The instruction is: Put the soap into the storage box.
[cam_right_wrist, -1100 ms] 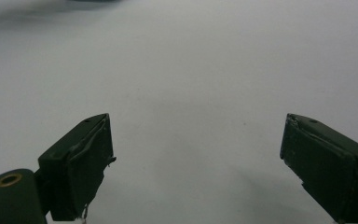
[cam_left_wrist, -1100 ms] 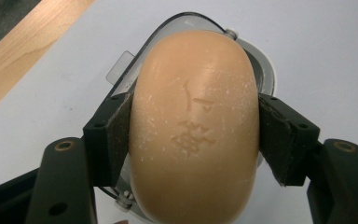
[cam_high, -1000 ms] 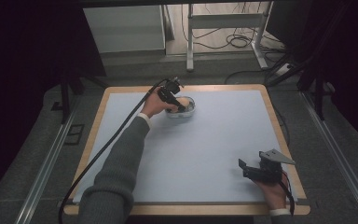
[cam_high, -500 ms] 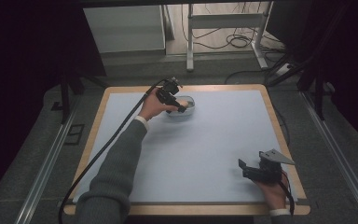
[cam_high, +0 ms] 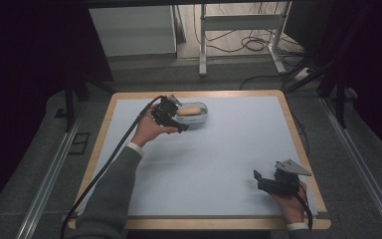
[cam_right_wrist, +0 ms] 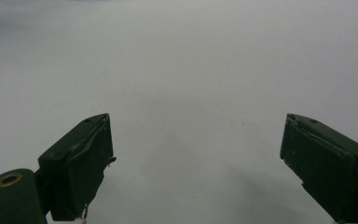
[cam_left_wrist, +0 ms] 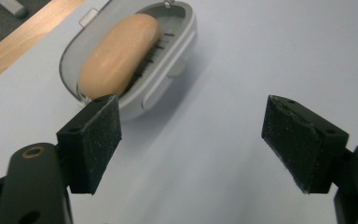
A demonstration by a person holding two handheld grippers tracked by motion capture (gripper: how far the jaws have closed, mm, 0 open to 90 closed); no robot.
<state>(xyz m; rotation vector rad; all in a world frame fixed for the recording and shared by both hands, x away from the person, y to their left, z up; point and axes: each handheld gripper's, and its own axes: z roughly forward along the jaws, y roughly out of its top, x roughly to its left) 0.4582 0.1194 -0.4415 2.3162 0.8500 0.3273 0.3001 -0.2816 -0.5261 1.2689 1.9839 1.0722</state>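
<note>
The left gripper hovers with jaws spread wide and nothing between them, just beside the dish at the far left of the mat. A soap lies inside that dish. Well apart, at the near right corner, the right gripper gapes wide too, empty over bare mat.

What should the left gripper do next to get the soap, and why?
Probably ease forward and a little left, so the soap in its dish comes between the jaws. The left gripper is open, but the soap lies ahead, off to the left of the gap.
</note>
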